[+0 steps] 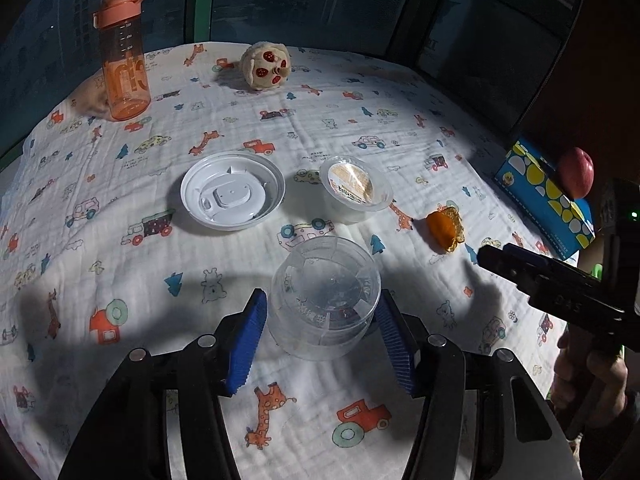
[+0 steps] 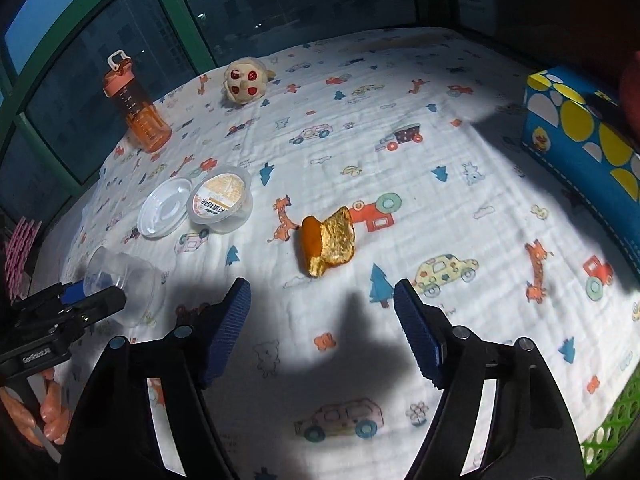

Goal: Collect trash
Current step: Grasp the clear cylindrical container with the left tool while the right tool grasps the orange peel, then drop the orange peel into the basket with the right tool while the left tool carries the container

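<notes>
Trash lies scattered over a surface covered by a white cloth printed with cars, giraffes and trees. Nearest the left hand-held gripper is a clear plastic cup lying tipped over, its open mouth turned toward the camera; it sits between the two blue pads, which stand right at its sides, though whether they press on it cannot be told. Beyond the cup lies a white plastic lid with its hollow side up, and just right of that lid stands a small sealed pudding cup with a printed film top. An orange peel lies on the cloth to the right of these, apart from them. The right hand-held gripper hangs above the cloth with its jaws spread and nothing between them; the peel lies ahead of its tips, not yet touched, and its shadow falls across the cloth below. Toward the far edge an orange drinking bottle stands upright, with a small plush toy to its right. At the right side sits a blue box patterned with yellow and white spots, and a red apple rests on it.
</notes>
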Action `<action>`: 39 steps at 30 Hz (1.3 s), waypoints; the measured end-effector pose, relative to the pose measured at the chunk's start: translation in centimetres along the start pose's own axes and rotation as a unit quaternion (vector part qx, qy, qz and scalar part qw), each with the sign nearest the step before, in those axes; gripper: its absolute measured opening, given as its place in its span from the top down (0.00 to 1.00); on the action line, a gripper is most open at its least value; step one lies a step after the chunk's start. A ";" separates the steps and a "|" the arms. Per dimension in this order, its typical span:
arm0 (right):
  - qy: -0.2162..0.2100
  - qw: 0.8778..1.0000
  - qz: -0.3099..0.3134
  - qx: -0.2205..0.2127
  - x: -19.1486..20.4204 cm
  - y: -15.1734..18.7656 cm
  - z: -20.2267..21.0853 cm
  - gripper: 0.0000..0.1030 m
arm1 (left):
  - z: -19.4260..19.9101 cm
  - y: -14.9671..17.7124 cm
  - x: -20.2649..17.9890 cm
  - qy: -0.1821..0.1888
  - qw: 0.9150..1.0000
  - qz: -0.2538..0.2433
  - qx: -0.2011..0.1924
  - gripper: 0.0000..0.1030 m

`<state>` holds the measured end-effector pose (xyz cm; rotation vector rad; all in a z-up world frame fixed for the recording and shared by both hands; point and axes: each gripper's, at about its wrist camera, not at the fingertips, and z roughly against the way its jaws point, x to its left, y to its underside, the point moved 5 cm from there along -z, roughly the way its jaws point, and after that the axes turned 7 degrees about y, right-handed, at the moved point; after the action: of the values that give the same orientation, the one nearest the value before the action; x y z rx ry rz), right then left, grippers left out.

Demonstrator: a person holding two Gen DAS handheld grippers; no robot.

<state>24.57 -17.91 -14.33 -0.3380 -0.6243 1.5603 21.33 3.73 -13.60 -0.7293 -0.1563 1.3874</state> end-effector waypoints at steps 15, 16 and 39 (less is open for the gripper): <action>0.017 0.999 0.038 0.029 0.8 -1.7 -5.2 0.55 | 0.7 -0.1 1.4 -0.004 1.000 0.012 -0.004 0.47; 0.021 0.999 0.041 0.028 0.9 -1.7 -5.2 0.57 | 0.7 -0.1 1.4 -0.004 1.000 0.013 -0.003 0.47; 0.040 0.998 0.030 -0.025 0.1 1.8 3.4 0.71 | 2.1 0.0 -3.3 0.020 0.999 -0.023 -0.014 0.47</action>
<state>21.19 -18.42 -12.59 -0.4595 -0.5961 1.5817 19.58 1.43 -10.90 -0.7730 -0.1606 1.3270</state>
